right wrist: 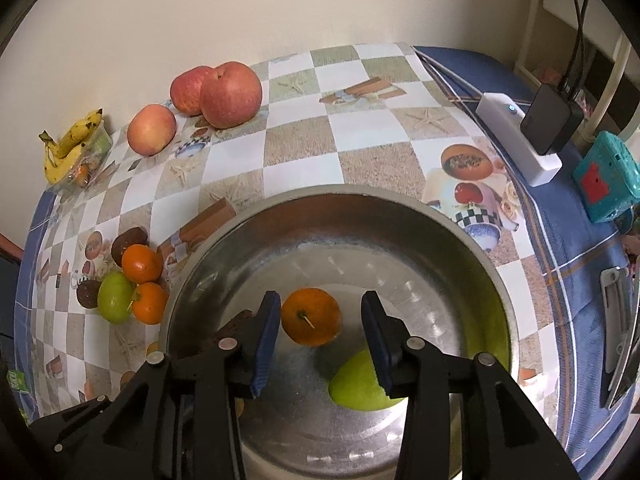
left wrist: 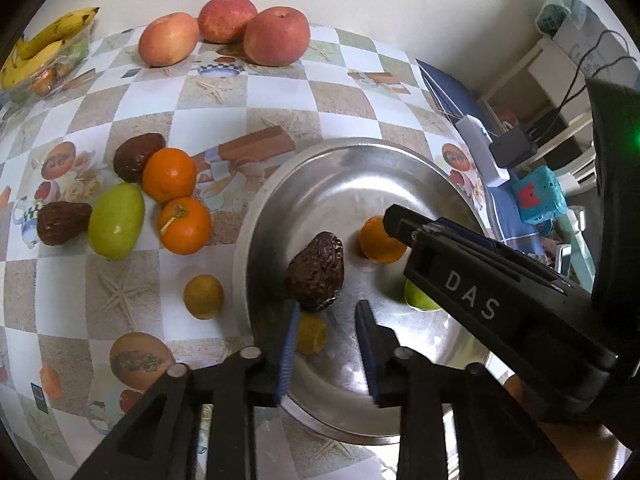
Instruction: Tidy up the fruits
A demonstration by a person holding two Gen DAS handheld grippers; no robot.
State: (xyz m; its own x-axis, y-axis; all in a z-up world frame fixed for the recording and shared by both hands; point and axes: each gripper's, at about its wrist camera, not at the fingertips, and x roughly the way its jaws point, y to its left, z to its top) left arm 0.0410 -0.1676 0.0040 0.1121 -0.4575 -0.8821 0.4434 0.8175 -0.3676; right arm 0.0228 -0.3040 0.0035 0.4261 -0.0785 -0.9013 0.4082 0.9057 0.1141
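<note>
A steel bowl [left wrist: 320, 172] [right wrist: 460, 248] holds a dark avocado [left wrist: 316, 270], an orange [right wrist: 311, 316] [left wrist: 374, 246], a green fruit [right wrist: 360, 384] and a small yellow fruit [left wrist: 311, 334]. My left gripper [left wrist: 328, 312] is open over the bowl, just behind the avocado. My right gripper [right wrist: 320, 320] is open above the bowl, with the orange lying below between its fingers. On the table to the left lie two oranges [left wrist: 176, 200], a green fruit [left wrist: 116, 220], two dark avocados [left wrist: 138, 156] and a small yellow fruit [left wrist: 203, 296].
Three red apples [left wrist: 228, 32] [right wrist: 216, 92] stand at the back by the wall. Bananas [left wrist: 44, 44] lie on a clear box at the far left. A white power strip [right wrist: 516, 136] and a teal box [right wrist: 608, 176] sit at the right edge.
</note>
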